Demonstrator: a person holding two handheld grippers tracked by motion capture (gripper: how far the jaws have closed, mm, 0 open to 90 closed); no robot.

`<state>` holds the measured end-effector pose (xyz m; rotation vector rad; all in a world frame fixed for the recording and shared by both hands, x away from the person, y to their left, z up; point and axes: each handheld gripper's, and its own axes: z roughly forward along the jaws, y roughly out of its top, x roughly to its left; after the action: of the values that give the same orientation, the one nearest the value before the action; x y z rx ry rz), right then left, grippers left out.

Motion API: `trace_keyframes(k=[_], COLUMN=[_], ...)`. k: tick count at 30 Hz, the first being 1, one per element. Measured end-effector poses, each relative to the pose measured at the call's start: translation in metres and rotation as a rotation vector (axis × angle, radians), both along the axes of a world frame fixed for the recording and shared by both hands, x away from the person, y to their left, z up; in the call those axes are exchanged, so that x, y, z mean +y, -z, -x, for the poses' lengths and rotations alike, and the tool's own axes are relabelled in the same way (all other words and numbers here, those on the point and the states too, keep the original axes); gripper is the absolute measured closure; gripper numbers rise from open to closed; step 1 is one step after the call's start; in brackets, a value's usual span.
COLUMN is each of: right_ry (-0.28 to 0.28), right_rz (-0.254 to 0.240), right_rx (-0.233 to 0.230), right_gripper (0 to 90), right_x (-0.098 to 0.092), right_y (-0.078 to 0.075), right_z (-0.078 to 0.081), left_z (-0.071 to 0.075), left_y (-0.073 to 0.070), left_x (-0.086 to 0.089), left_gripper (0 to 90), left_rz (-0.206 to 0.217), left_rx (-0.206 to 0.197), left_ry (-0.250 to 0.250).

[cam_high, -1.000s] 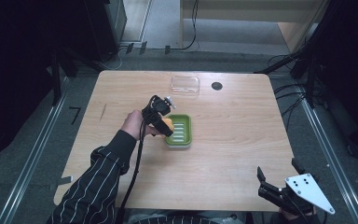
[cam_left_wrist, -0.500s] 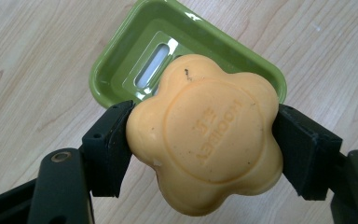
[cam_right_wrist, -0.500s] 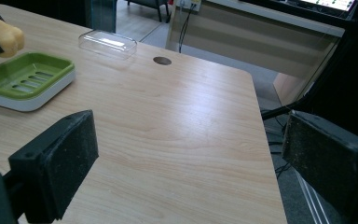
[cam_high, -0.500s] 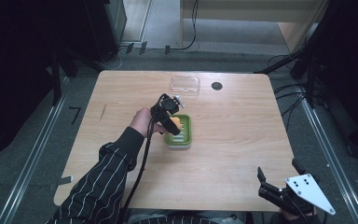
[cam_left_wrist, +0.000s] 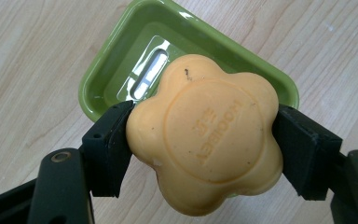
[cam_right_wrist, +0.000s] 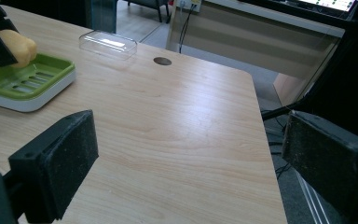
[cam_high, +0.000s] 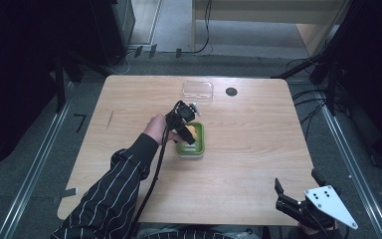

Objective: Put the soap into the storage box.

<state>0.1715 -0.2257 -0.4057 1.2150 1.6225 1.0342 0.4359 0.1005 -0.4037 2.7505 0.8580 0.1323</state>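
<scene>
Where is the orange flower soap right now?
The orange soap sits clamped in the left gripper, just above the green soap dish near the table's middle in the high view.

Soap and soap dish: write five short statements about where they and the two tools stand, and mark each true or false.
1. The left tool grips the orange soap between its pads. True.
2. The soap lies flat inside the green dish. False: it is held above the dish, in the tool.
3. The clear lid sits on the dish. False: it lies apart on the table, toward the far edge.
4. The right tool is open with nothing between its pads. True.
5. The right tool hovers over the dish. False: it is at the table's near right corner.
</scene>
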Motion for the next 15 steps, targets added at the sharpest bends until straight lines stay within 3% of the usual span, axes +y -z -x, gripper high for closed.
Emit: trace_keyframes(k=[15], right_ry=[-0.003], right_rz=[-0.001], right_rx=[0.000], right_gripper=[3.9], right_x=[0.001], right_y=[0.000], right_z=[-0.001], left_z=[-0.008], left_y=[0.013], left_x=[-0.006], left_gripper=[27.3], left_rz=[-0.016], left_rx=[0.027], left_ry=[0.013])
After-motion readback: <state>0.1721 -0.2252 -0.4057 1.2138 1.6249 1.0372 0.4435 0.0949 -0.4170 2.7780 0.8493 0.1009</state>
